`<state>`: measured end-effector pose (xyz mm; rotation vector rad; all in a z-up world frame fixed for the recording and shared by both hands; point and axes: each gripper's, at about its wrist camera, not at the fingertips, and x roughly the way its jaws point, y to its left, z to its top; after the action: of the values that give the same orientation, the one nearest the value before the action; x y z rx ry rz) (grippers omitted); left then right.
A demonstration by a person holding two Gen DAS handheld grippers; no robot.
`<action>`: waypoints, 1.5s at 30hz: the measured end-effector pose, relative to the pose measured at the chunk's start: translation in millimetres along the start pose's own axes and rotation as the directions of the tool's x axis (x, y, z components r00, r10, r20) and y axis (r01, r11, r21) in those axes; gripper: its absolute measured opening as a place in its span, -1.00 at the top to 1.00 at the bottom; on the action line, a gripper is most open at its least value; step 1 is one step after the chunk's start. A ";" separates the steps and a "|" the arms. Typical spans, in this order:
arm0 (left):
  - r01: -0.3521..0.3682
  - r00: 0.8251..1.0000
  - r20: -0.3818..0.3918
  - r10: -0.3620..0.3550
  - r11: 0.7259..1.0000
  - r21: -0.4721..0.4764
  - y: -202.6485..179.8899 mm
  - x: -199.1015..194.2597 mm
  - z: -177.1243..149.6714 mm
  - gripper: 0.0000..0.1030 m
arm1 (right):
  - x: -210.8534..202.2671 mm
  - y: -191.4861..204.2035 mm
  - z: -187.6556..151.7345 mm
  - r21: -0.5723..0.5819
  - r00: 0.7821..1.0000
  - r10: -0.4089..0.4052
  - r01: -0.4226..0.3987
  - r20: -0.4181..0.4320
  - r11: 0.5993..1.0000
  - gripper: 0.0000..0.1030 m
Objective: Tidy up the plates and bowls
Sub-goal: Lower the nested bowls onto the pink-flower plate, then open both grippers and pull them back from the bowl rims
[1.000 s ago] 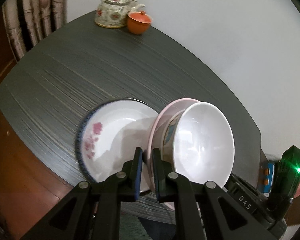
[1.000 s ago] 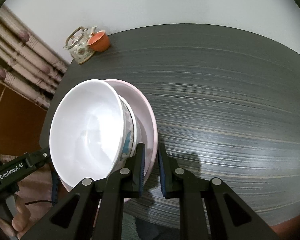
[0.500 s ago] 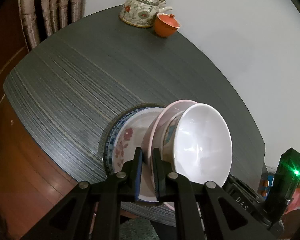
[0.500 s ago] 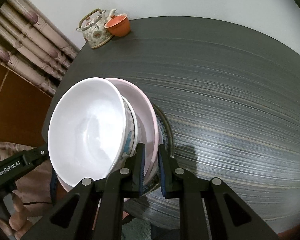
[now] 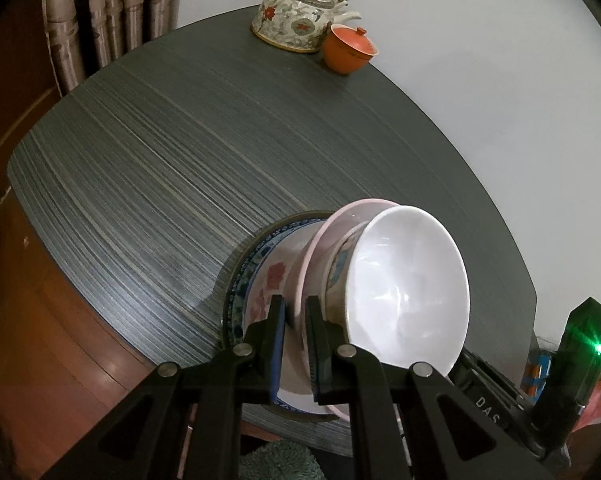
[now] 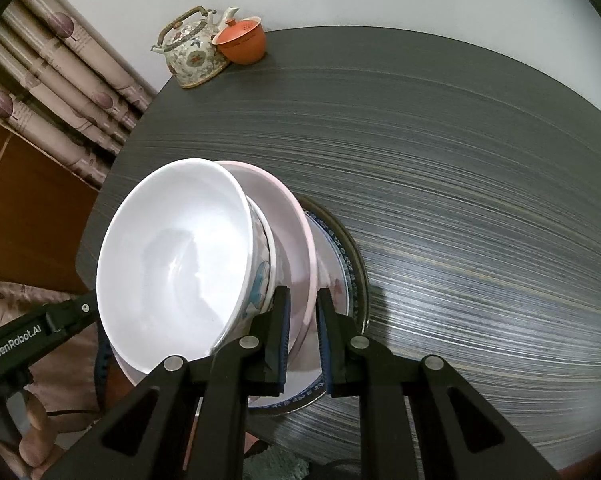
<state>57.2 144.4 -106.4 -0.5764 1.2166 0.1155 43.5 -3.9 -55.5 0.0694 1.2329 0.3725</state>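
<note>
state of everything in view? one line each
left hand-held gripper: shut on pink plate rim
right hand-held gripper: shut on pink plate rim
pink plate: held, carries two nested bowls
white bowl: top, empty
floral plate: on table, under pink plate
teapot: lidded
orange cup: lidded

Only two bits readable: "GenRobot.AI" in white on the left gripper [image 6: 28,334] body, and "DAS" on the right gripper [image 5: 486,408] body, rest cut off.
</note>
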 end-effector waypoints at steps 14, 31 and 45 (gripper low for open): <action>-0.010 1.000 -0.007 0.010 1.000 -0.012 5.3 -1.4 -5.9 0.83 | -3.3 1.5 -1.1 0.007 1.000 0.014 -0.014 -0.006 1.000 0.70; -0.065 0.995 0.073 0.062 0.997 0.030 -1.9 -31.1 -19.4 0.38 | -24.2 -19.3 -16.1 0.025 0.999 0.012 -0.013 0.042 1.000 -0.04; -0.154 0.975 0.184 0.127 0.978 0.143 -21.4 -59.0 -60.2 -0.05 | -48.5 -23.1 -45.4 -0.011 0.994 0.028 -0.027 0.104 1.000 -0.56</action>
<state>-7.0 110.2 -58.7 -0.3350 1.0847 0.1849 -6.7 -47.5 -32.6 0.0970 1.1280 0.3942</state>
